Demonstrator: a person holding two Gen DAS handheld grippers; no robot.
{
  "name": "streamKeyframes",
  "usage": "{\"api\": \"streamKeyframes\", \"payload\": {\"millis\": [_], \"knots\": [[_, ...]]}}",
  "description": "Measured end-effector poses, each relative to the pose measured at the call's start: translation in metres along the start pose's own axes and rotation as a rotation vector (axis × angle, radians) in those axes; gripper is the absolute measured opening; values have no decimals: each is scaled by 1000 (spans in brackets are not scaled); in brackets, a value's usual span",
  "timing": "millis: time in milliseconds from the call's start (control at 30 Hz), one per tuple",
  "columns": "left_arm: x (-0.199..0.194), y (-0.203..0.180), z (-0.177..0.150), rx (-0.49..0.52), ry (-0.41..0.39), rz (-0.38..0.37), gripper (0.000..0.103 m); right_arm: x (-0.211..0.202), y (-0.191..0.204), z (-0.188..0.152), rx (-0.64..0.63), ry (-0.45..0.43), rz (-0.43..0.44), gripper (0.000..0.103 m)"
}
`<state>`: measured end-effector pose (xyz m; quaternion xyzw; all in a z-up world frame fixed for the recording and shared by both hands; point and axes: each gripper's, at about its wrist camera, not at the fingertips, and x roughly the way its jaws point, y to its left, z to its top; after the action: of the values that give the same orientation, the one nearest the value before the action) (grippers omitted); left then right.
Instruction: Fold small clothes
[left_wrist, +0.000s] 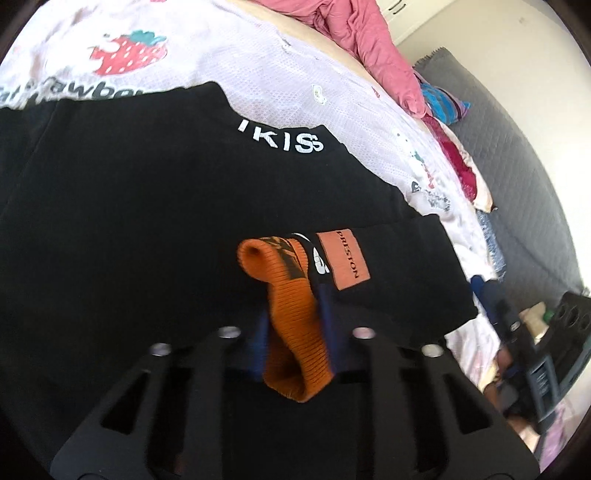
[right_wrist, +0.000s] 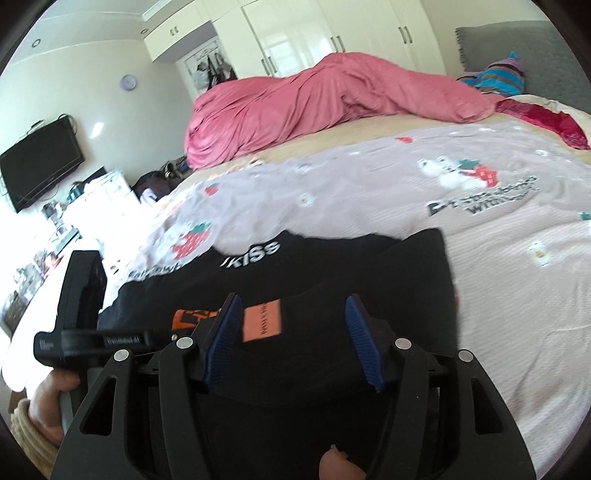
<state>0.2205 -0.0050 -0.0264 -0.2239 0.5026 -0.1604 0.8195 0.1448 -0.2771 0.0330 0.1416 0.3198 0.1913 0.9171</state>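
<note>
Lying spread over the lower centre of both views: a black garment (left_wrist: 147, 221) with white "KISS" lettering (left_wrist: 284, 138) near its upper edge and an orange "PRESTON" patch (left_wrist: 343, 260) toward its right side in the left wrist view. Resting on a pale lilac bedsheet (left_wrist: 258, 74) printed with strawberries (left_wrist: 127, 51) and dark script.

Clamping tight in the lower centre of the left wrist view: the left gripper (left_wrist: 295, 343), its blue pads (left_wrist: 330, 332) pressing from both sides on an orange ribbed cuff (left_wrist: 291, 332), bunched and looping up above the fingertips, touching the black cloth just left of the patch.

Standing apart in the lower centre of the right wrist view: the right gripper (right_wrist: 293, 343), blue fingers (right_wrist: 364, 343) spread wide with nothing pinched, only black fabric showing behind the gap; whether touching the cloth, hard to tell through the blur. Showing at lower left of that same view: the left gripper's black body with a hand (right_wrist: 51, 402) wrapping its handle, and a fingertip peeking at the bottom edge.

Heaping across the upper middle of the right wrist view: a pink duvet (right_wrist: 295, 103), with a striped cushion (right_wrist: 498, 77) and a grey headboard (right_wrist: 517, 40) at upper right, white wardrobes (right_wrist: 295, 33) behind, and a dark television (right_wrist: 40, 162) hanging at left.
</note>
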Motion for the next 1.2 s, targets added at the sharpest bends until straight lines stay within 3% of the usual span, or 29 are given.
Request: {"api": "streamKeyframes", "payload": {"millis": [133, 300, 433, 867, 1200], "knots": [[-14, 10, 8, -44, -25, -82, 6, -5, -14, 7, 29, -27, -24, 57], [-60, 14, 14, -16, -149, -71, 6, -13, -34, 13, 71, -52, -65, 61], [-81, 18, 14, -12, -199, -77, 5, -14, -43, 14, 102, -54, -80, 61], [-108, 24, 11, -1, -239, -75, 5, -2, -41, 8, 77, -5, -104, 62], [-108, 37, 8, -5, -225, -3, 8, 10, -27, 2, 10, 33, -128, 62]]}}
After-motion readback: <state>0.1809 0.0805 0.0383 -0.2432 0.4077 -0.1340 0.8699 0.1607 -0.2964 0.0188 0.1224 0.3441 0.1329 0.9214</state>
